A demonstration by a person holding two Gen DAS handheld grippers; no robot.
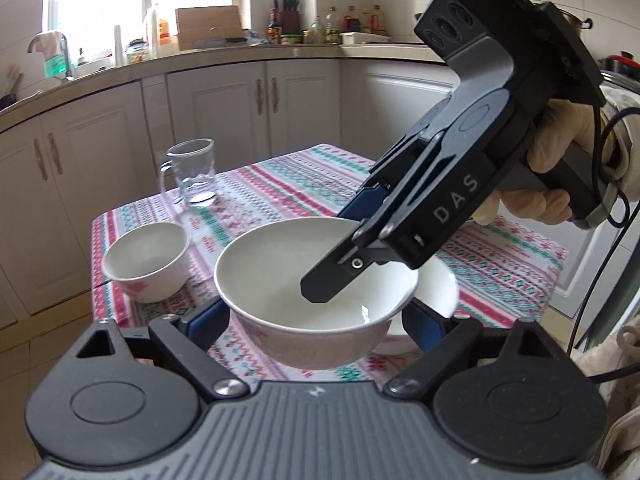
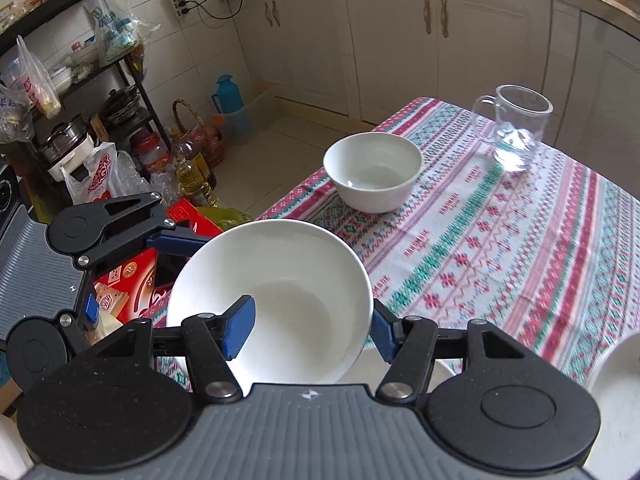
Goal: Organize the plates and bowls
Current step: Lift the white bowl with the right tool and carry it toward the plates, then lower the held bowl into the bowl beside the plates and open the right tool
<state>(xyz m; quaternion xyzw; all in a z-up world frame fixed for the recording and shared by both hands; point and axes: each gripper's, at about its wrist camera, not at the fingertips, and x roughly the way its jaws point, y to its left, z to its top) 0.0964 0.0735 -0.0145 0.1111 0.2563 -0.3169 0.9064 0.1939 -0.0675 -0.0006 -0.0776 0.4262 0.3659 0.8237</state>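
Observation:
A large white bowl (image 1: 280, 264) (image 2: 288, 280) hangs above the near edge of the patterned tablecloth (image 1: 280, 184) (image 2: 500, 240). My right gripper (image 1: 336, 248) (image 2: 312, 332) is shut on its wall, one finger inside and one outside. My left gripper (image 1: 316, 320) is shut on the bowl's lower sides, a blue pad touching each flank. In the right wrist view one of the left gripper's pads (image 2: 176, 239) meets the bowl's far-left rim. A smaller white bowl (image 1: 146, 264) (image 2: 372, 172) stands on the cloth beyond.
A glass mug (image 1: 192, 176) (image 2: 516, 132) stands at the far part of the table. Another white dish (image 1: 438, 292) sits just behind and below the held bowl, and one more white dish (image 2: 616, 380) shows at the right edge. A gloved hand (image 1: 560, 152) holds the right gripper. Floor clutter and a shelf (image 2: 100, 112) lie off the table's left side.

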